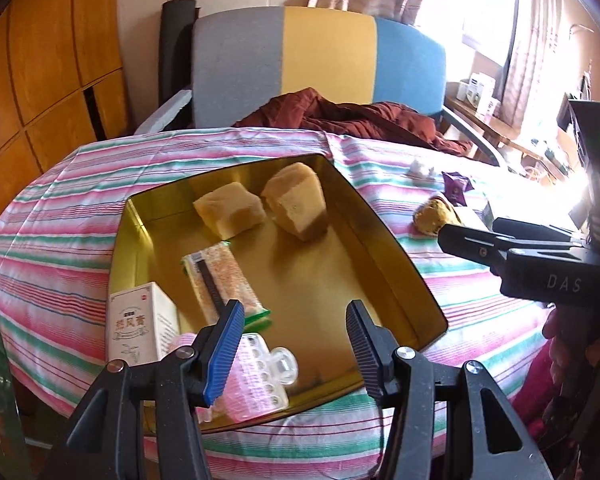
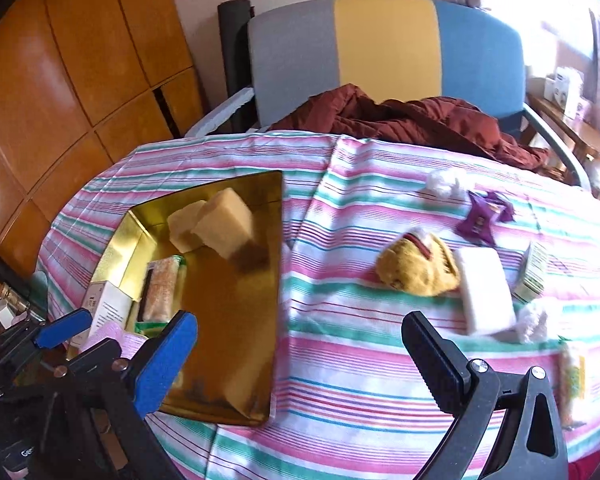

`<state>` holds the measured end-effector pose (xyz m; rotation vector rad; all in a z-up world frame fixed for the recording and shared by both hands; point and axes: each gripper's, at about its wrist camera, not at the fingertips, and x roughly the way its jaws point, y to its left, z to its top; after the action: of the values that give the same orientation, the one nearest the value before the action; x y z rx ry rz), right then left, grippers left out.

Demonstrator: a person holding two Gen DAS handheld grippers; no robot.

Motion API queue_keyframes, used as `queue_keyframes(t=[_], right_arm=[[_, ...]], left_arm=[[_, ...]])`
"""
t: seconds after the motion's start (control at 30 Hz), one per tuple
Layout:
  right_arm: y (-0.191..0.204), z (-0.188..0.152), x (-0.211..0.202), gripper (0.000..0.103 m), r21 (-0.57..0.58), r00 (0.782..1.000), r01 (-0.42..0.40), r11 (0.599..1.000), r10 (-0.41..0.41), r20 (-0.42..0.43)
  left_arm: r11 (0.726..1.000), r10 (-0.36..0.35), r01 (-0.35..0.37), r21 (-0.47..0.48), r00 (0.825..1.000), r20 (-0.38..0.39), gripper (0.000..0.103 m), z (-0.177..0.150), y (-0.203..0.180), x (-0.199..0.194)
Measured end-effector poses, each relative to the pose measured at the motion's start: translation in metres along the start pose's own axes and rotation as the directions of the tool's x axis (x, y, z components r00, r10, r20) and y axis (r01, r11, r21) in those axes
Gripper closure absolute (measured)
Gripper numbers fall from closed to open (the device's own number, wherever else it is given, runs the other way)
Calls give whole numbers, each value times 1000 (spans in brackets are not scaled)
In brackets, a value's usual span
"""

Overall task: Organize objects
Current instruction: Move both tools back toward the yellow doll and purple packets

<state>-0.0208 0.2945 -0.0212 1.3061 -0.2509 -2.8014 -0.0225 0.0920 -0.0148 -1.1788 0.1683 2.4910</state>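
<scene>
A gold tin (image 1: 312, 280) lies open on the striped tablecloth. It holds two tan sponge blocks (image 1: 228, 214) (image 1: 296, 200), a snack bar packet (image 1: 220, 276), a white carton (image 1: 140, 322) and a pink hair clip (image 1: 256, 376). My left gripper (image 1: 295, 308) hovers open over the tin's near end, above the clip, holding nothing. My right gripper (image 2: 299, 320) is open and empty over the cloth, right of the tin (image 2: 228, 320). To its right lie a yellow plush item (image 2: 416, 272), a white block (image 2: 484, 296), a purple wrapper (image 2: 484, 216) and a small green box (image 2: 534, 272).
White cotton tufts (image 2: 444, 182) (image 2: 536, 320) and another snack packet (image 2: 572, 380) lie on the cloth at the right. A dark red blanket (image 2: 420, 120) is heaped on a grey, yellow and blue chair (image 2: 384, 44) behind the table. Wooden cabinets (image 2: 80, 60) stand at the left.
</scene>
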Motion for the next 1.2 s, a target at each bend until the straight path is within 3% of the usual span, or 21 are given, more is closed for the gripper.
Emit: queue_keyframes(t=[0.3, 0.63, 0.83, 1.03, 1.2], right_arm=[[-59, -14, -9, 0, 103, 996, 87, 991, -85, -25], [-147, -21, -31, 0, 243, 977, 213, 946, -210, -38], [-198, -18, -45, 0, 322, 956, 288, 902, -293, -36], [-252, -24, -54, 0, 462, 936, 322, 826, -350, -27], [-276, -35, -53, 0, 578, 951, 269, 770, -309, -31]], left_arm=[[997, -50, 51, 59, 999, -21, 49, 3, -27, 7], [983, -118, 125, 132, 991, -56, 49, 10, -67, 19], [976, -138, 150, 160, 987, -82, 49, 16, -86, 30], [972, -148, 163, 166, 984, -104, 49, 25, -98, 43], [971, -161, 178, 162, 980, -114, 49, 39, -109, 56]])
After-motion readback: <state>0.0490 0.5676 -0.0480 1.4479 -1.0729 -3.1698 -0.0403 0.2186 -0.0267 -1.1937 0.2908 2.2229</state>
